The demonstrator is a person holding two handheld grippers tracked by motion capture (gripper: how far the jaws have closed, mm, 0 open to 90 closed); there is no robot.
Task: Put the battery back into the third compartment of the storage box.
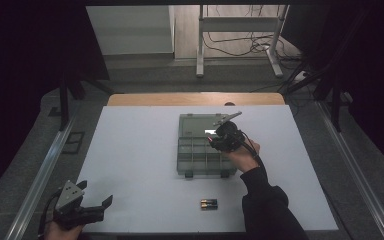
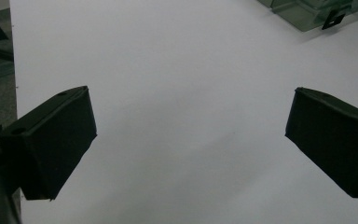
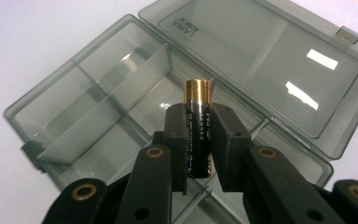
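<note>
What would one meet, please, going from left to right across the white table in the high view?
Left gripper → grey compartment box → right gripper above the box's right side. The batteries lying in front of the box overlap it in this order, so they are left out.

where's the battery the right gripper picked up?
In the right gripper view, the battery stands clamped in the right gripper, above the open box. In the high view, two more batteries lie near the table's front edge.

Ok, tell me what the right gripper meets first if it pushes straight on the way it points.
Probably the floor of the open grey translucent plastic compartment box: the right gripper, shut on a black-and-gold cylindrical battery, aims into its divided tray. Depth is unclear.
</note>
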